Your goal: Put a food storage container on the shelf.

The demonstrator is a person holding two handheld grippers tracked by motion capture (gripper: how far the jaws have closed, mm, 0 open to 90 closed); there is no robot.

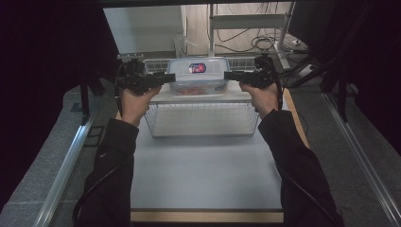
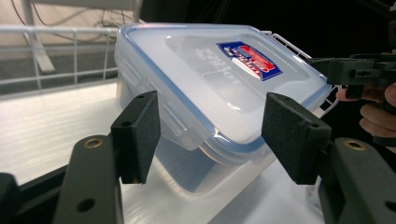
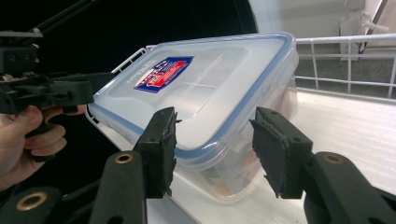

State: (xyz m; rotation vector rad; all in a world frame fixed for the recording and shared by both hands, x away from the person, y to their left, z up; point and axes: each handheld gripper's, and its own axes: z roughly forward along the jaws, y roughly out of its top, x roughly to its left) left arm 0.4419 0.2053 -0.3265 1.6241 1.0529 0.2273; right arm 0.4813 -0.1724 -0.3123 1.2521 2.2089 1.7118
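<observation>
Dark curtains frame a pale grey counter (image 1: pixel 203 175) carrying a white wire basket (image 1: pixel 203 120). On its flat top sits a clear, blue-sealed, lidded plastic box (image 1: pixel 197 75). Left gripper (image 1: pixel 166 78) and right gripper (image 1: pixel 231 75) flank it, jaws spread, holding nothing. Closing squarely on the end walls, level together, looks wisest.

— What sits in the wire basket (image 1: pixel 156 124) on the worktop (image 1: pixel 203 175)?
— A clear lidded container (image 1: pixel 198 75), the left hand-held gripper (image 1: pixel 171 78) and right hand-held gripper (image 1: pixel 228 75) at its opposite ends.
</observation>
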